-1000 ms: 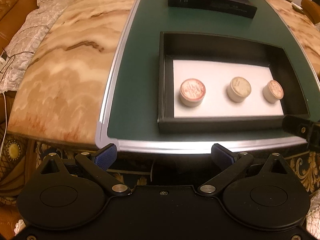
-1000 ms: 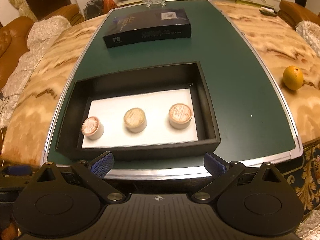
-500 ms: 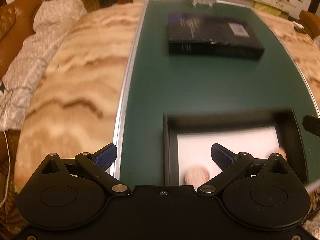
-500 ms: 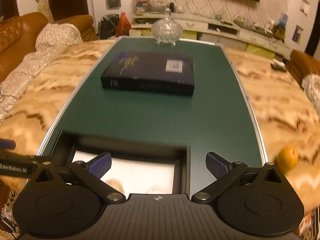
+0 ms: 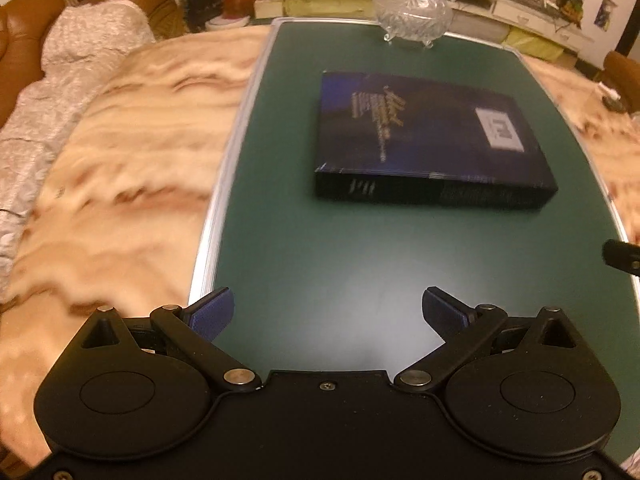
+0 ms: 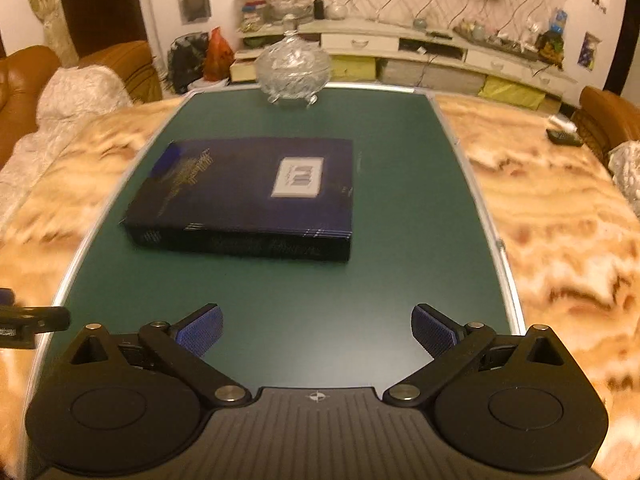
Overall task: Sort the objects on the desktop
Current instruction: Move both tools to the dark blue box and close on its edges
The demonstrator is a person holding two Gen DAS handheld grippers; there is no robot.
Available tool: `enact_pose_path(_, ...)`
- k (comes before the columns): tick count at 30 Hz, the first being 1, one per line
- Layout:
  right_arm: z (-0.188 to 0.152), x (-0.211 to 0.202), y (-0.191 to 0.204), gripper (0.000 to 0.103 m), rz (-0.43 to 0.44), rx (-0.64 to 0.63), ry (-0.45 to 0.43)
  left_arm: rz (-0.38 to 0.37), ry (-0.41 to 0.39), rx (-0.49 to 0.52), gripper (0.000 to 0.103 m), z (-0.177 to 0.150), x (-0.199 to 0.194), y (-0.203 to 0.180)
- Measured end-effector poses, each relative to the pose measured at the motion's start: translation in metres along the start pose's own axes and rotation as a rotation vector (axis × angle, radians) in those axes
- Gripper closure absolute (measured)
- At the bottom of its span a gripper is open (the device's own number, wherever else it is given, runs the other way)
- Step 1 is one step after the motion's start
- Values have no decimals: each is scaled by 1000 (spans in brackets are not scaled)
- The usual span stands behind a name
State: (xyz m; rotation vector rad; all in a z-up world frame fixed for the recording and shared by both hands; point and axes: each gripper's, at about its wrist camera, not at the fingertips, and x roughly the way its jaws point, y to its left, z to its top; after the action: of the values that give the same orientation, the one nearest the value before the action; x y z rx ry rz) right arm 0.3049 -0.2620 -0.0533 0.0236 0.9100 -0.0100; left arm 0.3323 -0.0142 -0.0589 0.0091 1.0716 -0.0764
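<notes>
A dark blue flat box with a white label lies on the green mat; it also shows in the right wrist view. My left gripper is open and empty, over the mat short of the box. My right gripper is open and empty, also short of the box. The black tray with the small cups is out of both views.
A glass lidded bowl stands at the mat's far end, also in the right wrist view. Marble tabletop flanks the mat on both sides. A remote lies at the far right. Sofas stand around the table.
Both grippers have moved forward and tilted up over the table. The tray with the cups has dropped out of view, and the blue box now looks nearer and larger.
</notes>
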Motion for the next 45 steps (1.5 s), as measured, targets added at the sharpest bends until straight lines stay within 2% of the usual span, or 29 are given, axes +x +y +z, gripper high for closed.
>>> enact_pose_path(3, 15, 26, -5, 0, 4, 6, 21, -48, 3, -22, 1, 17, 23, 2)
enact_pose_path(7, 25, 59, -8, 0, -5, 12, 64, -25, 13, -31, 1, 37, 50, 6)
enact_pose_path(10, 32, 76, -9, 0, -8, 7, 71, -37, 17, -41, 2, 52, 64, 10)
enact_pose_path(12, 35, 84, -13, 0, 13, 25, 74, -47, 14, -41, 2, 60, 71, 11)
enact_pose_path(18, 41, 106, -26, 3, 89, 94, 83, -63, 58, -61, 13, 77, 99, 13)
enact_pose_path(19, 42, 110, -28, 3, 101, 105, 84, -71, 61, -63, 12, 79, 103, 14)
enact_pose_path(21, 44, 117, -32, 8, 127, 128, 87, -107, 55, -70, 13, 85, 107, 15)
enact_pose_path(24, 48, 128, -39, 11, 165, 163, 92, -121, 55, -66, 13, 94, 112, 14)
enact_pose_path(27, 51, 139, -46, 26, 203, 197, 96, -145, 60, -61, 14, 102, 119, 13)
enact_pose_path(31, 54, 153, -54, 27, 250, 243, 98, -171, 70, -52, 15, 112, 126, 11)
enact_pose_path(33, 72, 153, -52, 27, 260, 256, 97, -190, 79, -54, 16, 114, 130, 12)
enact_pose_path(36, 73, 157, -55, 27, 271, 268, 103, -215, 88, -74, 18, 116, 134, 15)
enact_pose_path(45, 68, 153, -57, 29, 288, 269, 108, -196, 85, -50, 23, 113, 129, 11)
